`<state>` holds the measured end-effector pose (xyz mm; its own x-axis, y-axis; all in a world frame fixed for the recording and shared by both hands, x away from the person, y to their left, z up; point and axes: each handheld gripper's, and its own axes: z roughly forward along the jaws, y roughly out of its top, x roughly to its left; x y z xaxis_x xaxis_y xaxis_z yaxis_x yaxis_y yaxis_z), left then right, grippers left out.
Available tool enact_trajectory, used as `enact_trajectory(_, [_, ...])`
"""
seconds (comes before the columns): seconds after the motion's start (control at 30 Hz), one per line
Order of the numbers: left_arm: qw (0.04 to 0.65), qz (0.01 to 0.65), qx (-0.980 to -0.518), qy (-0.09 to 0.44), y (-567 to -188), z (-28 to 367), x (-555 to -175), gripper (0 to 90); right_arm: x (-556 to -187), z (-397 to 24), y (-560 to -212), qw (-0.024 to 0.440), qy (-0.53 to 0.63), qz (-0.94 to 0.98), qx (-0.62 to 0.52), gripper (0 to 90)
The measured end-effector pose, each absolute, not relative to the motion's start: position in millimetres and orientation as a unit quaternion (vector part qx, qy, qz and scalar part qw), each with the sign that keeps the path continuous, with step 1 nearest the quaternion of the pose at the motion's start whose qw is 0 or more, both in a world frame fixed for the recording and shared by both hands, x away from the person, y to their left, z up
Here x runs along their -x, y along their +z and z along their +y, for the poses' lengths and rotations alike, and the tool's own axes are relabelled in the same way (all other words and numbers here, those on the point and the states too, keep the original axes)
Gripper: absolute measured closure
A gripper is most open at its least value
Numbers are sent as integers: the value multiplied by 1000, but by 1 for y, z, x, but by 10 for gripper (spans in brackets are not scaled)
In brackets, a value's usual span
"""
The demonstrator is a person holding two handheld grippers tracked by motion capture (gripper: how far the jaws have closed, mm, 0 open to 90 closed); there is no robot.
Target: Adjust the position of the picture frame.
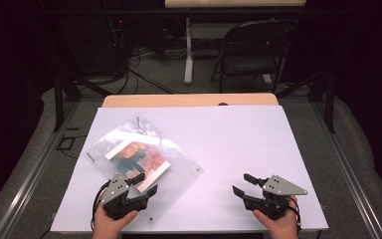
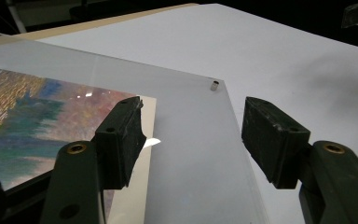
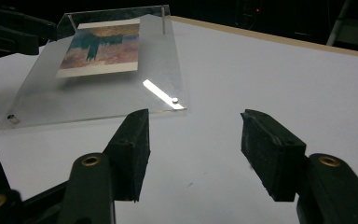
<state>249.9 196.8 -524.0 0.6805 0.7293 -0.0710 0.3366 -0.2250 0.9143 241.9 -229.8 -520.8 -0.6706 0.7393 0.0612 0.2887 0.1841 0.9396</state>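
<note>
A: Acrylic frame (image 1: 179,162), clear and square, lies turned like a diamond on the left half of the bench (image 1: 258,144), with a colourful print (image 1: 138,158) sandwiched under the top sheet.

B: And the left gripper (image 1: 140,185) hovers over its near corner, jaws spread wide, nothing between them. One jaw sits above the print's edge, the other past the frame's rim.

A: Right gripper (image 1: 242,184)?

B: Parked on bare bench, well apart from the frame, jaws parted too, empty.

A: So what's the smart play here?

B: I'd say go for the edge or a corner post, not the flat face. Clear acrylic will be slick, so the left gripper should come in low and level, pinch squarely across the rim, and the right could steady the far side so the sheet doesn't skate.

A: The bench looks like white sheeting over a wooden top.

B: Dark room behind it, a folding chair (image 1: 251,50), cables on the floor.

A: Smallest detail: that little metal standoff (image 2: 215,85) at the corner just ahead of the left jaws.
</note>
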Motion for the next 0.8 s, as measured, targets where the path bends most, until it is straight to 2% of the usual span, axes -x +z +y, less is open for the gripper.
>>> enact_trajectory(0.53, [515,364,-754,183,-519,200,-247,394,-243,-230,-521,212,534,739,-353,414])
enact_trajectory(0.6, [502,356,-762,200,-513,200,-245,399,-243,-230,-521,211,534,738,-355,413])
enact_trajectory(0.8, [497,359,-761,212,-500,210,-240,485,-244,-231,-521,207,537,734,-360,412])
